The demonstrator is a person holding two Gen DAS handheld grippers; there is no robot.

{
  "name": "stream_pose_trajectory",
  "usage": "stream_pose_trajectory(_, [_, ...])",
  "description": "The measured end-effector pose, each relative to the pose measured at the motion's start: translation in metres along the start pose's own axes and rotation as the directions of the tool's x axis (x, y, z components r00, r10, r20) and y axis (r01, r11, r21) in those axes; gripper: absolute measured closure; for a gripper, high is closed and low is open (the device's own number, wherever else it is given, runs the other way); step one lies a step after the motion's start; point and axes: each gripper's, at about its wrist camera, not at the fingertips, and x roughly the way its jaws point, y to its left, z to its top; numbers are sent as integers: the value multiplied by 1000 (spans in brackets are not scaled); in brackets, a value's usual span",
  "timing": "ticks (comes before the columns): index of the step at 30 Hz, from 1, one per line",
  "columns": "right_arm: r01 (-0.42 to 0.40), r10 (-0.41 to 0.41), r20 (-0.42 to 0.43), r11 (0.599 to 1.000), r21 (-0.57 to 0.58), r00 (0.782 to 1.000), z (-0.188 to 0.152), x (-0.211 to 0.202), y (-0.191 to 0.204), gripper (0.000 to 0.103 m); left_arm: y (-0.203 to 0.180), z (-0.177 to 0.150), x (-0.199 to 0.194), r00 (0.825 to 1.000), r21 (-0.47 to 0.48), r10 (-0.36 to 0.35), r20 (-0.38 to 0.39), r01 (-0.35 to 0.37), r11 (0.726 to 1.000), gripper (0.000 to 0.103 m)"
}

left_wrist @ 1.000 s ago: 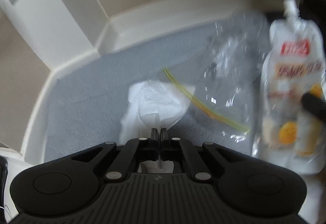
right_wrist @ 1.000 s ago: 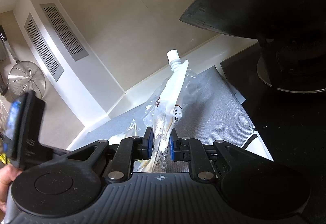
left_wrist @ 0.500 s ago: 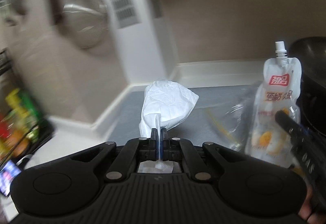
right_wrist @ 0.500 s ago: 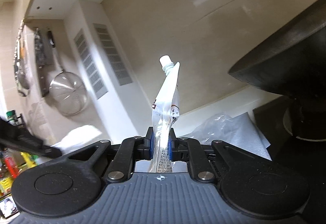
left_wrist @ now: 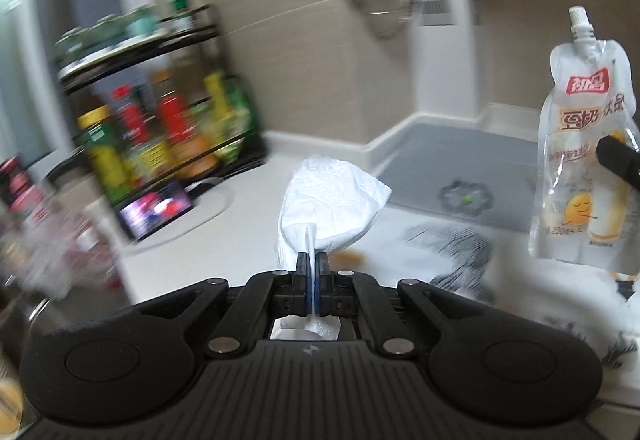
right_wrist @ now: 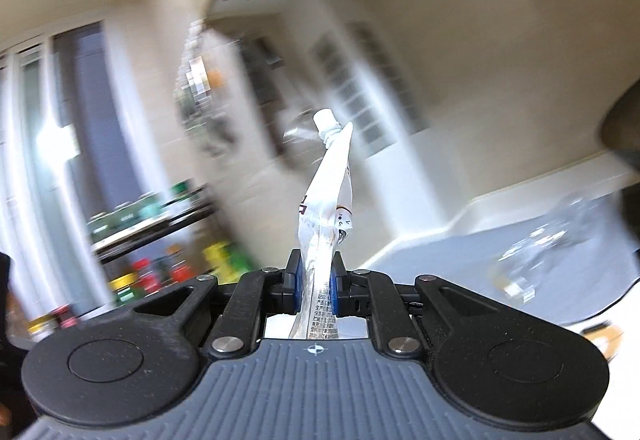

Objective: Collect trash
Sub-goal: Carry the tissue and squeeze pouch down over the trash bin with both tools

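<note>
Pouch (right_wrist: 326, 200) stands upright in right tongs (right_wrist: 315, 282), spout up.

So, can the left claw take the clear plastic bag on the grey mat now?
Probably not: the left claw is shut on the white tissue, so its jaws are occupied. The clear plastic bag lies free on the grey mat.

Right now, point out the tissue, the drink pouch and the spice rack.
tissue (left_wrist: 332, 196): left wrist view, crumpled upper part.
drink pouch (left_wrist: 584, 112): left wrist view, printed front.
spice rack (left_wrist: 160, 112): left wrist view, bottle shelf.
</note>
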Motion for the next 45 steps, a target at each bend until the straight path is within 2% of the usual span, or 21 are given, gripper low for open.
stream_pose_trajectory(6, [-141, 136, -126, 990, -27, 983, -15, -30, 56, 89, 40, -43, -45, 999, -56, 46, -20, -47, 997, 102])
stream_pose_trajectory(7, [-156, 150, -143, 987, -33, 978, -20, -36, 64, 89, 45, -50, -51, 998, -92, 54, -31, -56, 994, 102])
stream_pose_trajectory(13, [-201, 180, -259, 978, -56, 949, -50, -73, 95, 89, 56, -94, -75, 996, -101, 56, -75, -63, 993, 102])
stream_pose_trajectory(18, [-196, 156, -354, 977, -80, 922, -77, -92, 103, 89, 57, -132, -79, 990, -105, 55, -134, -69, 992, 102])
stream_pose_trajectory(23, [-146, 89, -449, 985, -93, 889, -107, -96, 94, 89, 45, -169, -73, 980, -62, 35, -194, -48, 997, 102])
stream_pose_trajectory(28, [-102, 45, -516, 991, -82, 855, -126, -91, 82, 89, 37, -201, -59, 961, -64, 10, -276, -29, 998, 102])
stream_pose_trajectory(35, [-80, 6, -572, 991, -104, 820, -141, -78, 70, 89, 30, -225, -41, 937, -53, -12, -350, -7, 999, 102])
stream_pose_trajectory(45, [-16, -57, -682, 995, -100, 729, -179, -55, 46, 89, 24, -251, -6, 899, -43, -57, -434, 42, 998, 102])
